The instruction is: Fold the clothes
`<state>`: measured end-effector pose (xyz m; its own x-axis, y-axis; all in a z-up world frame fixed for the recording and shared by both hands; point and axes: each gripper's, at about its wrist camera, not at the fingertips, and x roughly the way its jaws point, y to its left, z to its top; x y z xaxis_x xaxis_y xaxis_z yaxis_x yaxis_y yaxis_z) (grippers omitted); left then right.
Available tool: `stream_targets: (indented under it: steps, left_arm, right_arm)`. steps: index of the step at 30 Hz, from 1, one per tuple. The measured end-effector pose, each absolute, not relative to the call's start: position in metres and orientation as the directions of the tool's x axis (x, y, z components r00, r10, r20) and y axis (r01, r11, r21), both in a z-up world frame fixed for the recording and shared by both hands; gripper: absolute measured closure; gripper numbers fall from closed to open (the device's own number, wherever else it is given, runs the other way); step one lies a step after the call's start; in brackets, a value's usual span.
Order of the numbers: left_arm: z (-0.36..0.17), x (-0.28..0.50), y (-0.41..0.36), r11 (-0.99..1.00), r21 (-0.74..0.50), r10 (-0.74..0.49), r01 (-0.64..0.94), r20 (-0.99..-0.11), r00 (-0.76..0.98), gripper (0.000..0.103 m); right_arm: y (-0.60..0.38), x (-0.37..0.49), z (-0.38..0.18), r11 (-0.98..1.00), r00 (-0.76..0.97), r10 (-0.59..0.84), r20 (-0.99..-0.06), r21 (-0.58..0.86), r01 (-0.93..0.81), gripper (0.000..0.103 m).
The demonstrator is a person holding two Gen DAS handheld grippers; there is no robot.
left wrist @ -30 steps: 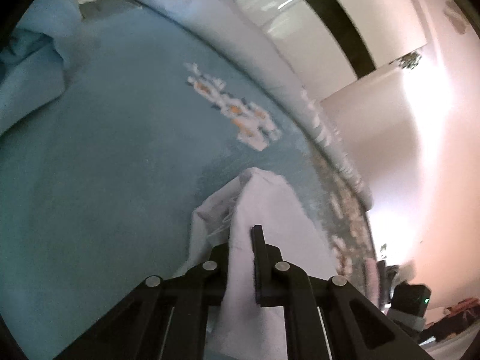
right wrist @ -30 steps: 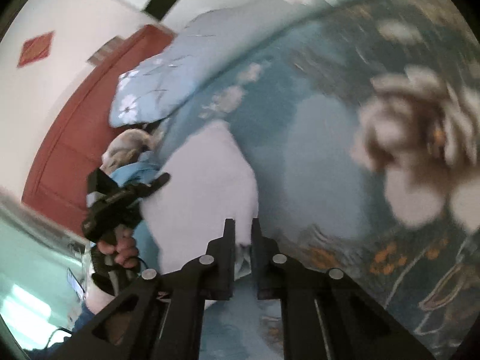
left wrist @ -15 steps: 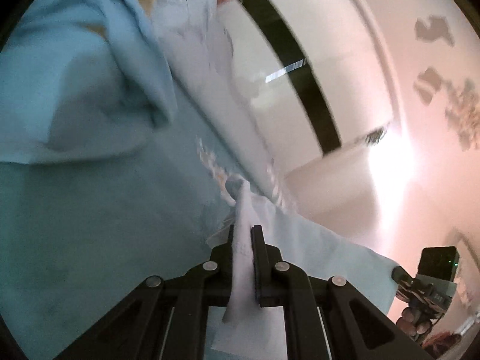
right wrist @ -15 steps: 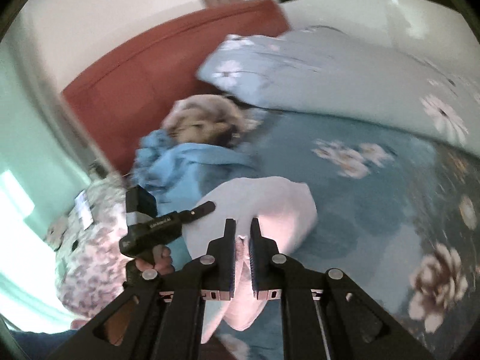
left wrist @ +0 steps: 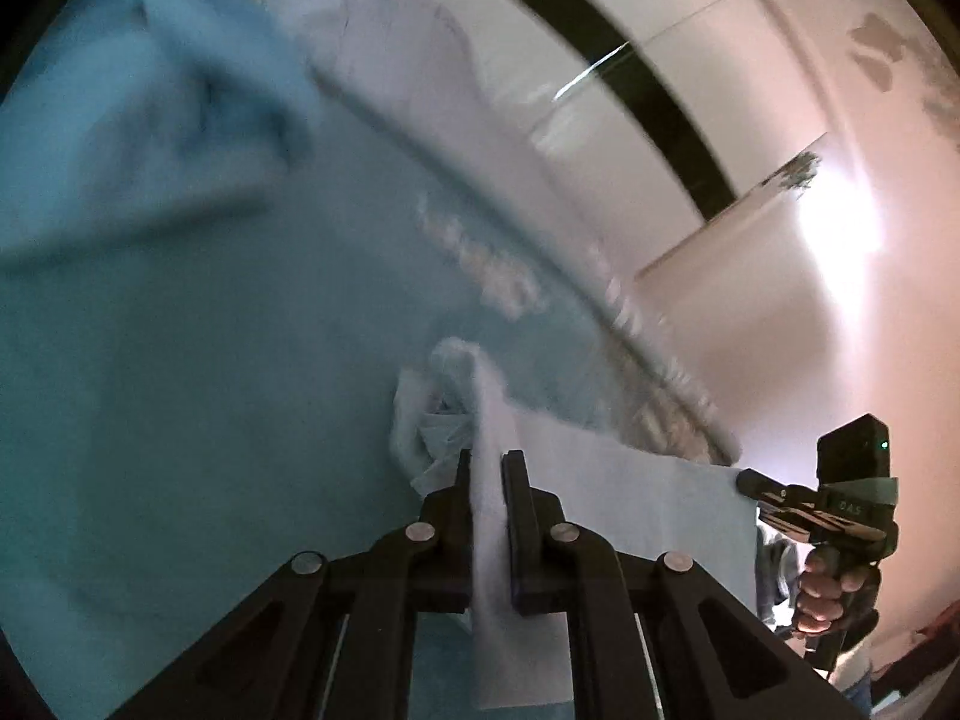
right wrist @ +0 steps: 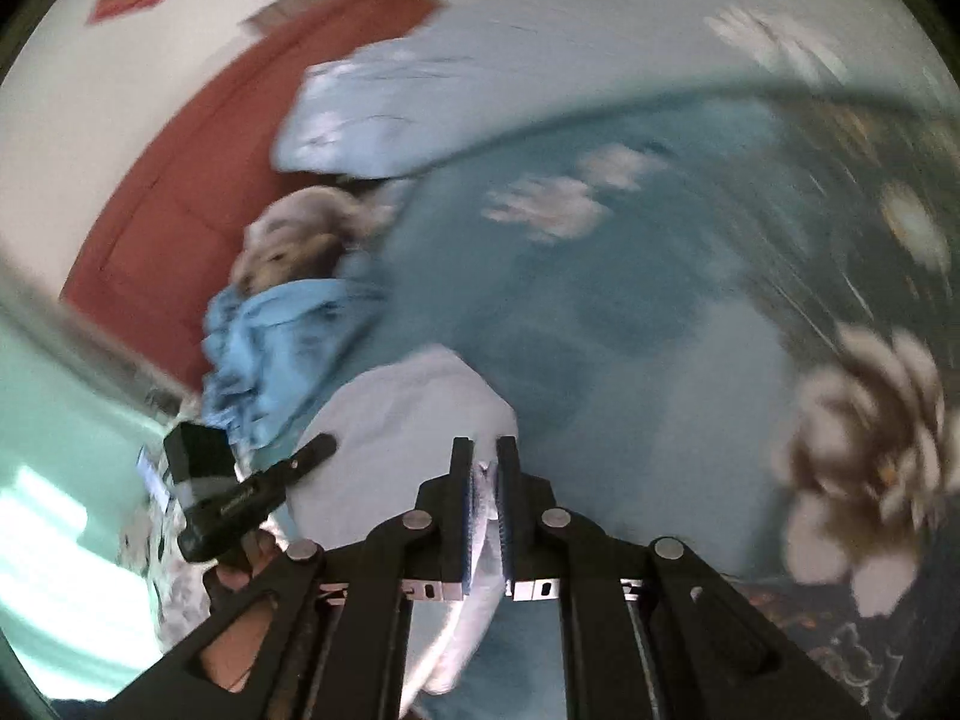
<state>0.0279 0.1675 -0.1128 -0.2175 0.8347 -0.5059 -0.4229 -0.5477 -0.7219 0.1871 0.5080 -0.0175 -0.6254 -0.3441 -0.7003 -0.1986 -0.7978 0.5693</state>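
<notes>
A pale white-blue garment [left wrist: 630,492] hangs stretched between my two grippers above the bed. My left gripper [left wrist: 487,457] is shut on one bunched corner of it. The right gripper [left wrist: 747,480] shows at the right of the left wrist view, held by a hand, pinching the far edge. In the right wrist view my right gripper [right wrist: 485,447] is shut on the same garment [right wrist: 402,420], which sags to the left. The left gripper [right wrist: 321,447] pokes in from the lower left there, gripped by a hand.
Below lies a teal bedspread [right wrist: 570,324] with white flowers. A crumpled light-blue garment [right wrist: 282,348] and a beige furry item [right wrist: 294,240] sit by the red headboard [right wrist: 198,168]. A pale flowered pillow [right wrist: 480,72] lies at the back. Both views are blurred.
Both grippers have swung with the garment: it is now pulled out wider between them. The left view has shifted across the bed, and the right gripper has come further into its frame.
</notes>
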Motion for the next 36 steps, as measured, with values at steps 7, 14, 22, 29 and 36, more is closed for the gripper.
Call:
stream_targets:
  steps: [7,14,22,29,36]
  left_arm:
    - [-0.104,0.009,0.178,-0.600,-0.664,0.798,-0.447,-0.539,-0.271,0.095]
    - [-0.102,-0.006,0.178,-0.559,-0.679,0.814,-0.475,-0.558,-0.161,0.065]
    - [-0.126,-0.019,0.206,-0.524,-0.705,0.793,-0.477,-0.609,0.028,0.044]
    - [-0.137,-0.027,0.225,-0.471,-0.755,0.807,-0.456,-0.578,0.123,0.064]
    - [-0.121,-0.023,0.205,-0.357,-0.865,0.889,-0.352,-0.430,0.157,0.087]
  right_arm:
    - [0.547,0.200,-0.067,-0.743,-0.626,-0.352,-0.696,0.615,-0.265,0.096]
    - [0.556,0.228,-0.085,-0.667,-0.679,-0.352,-0.644,0.682,-0.300,0.091]
    - [0.523,0.261,-0.117,-0.553,-0.687,-0.421,-0.592,0.768,-0.322,0.050]
    - [0.487,0.238,-0.120,-0.558,-0.723,-0.373,-0.582,0.763,-0.326,0.048]
    - [0.491,0.228,-0.104,-0.542,-0.740,-0.418,-0.528,0.798,-0.263,0.092]
